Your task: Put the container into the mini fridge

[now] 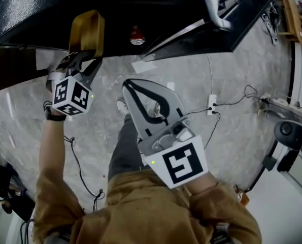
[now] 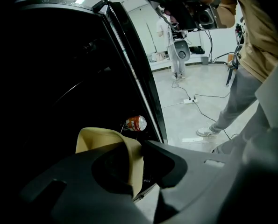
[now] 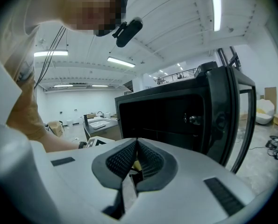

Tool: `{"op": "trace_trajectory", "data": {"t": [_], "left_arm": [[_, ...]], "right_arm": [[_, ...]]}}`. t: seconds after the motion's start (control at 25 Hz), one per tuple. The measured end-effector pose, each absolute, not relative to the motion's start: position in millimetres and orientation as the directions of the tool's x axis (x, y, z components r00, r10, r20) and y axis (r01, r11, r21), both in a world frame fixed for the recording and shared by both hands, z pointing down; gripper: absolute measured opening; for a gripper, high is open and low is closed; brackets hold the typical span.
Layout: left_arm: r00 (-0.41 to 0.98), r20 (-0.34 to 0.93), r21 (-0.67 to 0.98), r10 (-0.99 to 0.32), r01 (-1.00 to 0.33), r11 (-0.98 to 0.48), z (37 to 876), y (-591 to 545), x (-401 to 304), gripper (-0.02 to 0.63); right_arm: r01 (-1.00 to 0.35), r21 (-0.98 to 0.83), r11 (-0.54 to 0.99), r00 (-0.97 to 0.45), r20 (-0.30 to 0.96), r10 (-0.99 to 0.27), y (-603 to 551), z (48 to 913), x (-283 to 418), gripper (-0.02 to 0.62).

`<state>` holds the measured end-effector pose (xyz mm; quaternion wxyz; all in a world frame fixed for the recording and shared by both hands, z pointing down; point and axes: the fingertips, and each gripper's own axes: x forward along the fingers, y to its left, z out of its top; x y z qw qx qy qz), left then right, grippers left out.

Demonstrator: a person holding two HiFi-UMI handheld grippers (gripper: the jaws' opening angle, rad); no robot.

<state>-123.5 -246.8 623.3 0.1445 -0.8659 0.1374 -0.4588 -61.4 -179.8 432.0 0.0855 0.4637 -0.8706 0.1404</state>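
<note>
At the open front of the cabinet, seen from beside the person:

1. Mini fridge [image 1: 49, 14]: black, interior dark, taking up the far side of the scene. Its door [image 1: 232, 24] is swung open to the right.
2. Floor [image 1: 29, 111]: pale, marbled, with black cables trailing across it.
3. Person: standing close before the fridge in a tan top and grey trousers, with 1 shoe [image 1: 122, 105] visible below.
4. Right gripper [image 1: 129, 86]: white body, held near the person's chest, pointing toward the fridge. Its claw is pressed together with nothing between the ribbed pads.
5. Left gripper [image 1: 89, 56]: held to the left and farther out, reaching to the fridge opening. Its claw is pinching the container by 1 wall.
6. Container [image 1: 87, 32]: tan, open-topped, thin-walled, at the mouth of the fridge just over its front edge. Whether it rests on anything inside cannot be made out.
7. Can [image 1: 136, 36]: 1, red and orange, lying on its side low inside the fridge, right of the container and apart from it.
8. Power strip [image 1: 211, 104]: white, on the floor to the right.
</note>
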Motion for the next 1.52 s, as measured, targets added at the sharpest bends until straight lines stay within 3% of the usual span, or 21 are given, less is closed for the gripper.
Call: {"op": "trace_trajectory", "data": {"t": [1.52], "left_arm": [[0.433,0.827,-0.374,-0.36,-0.056,-0.926,674.1,-318.1,-108.7,0.071]], "right_arm": [[-0.858,-0.233,0.457,-0.51,0.279,-0.814,-206.8,464.7,-45.2,0.002]]}}
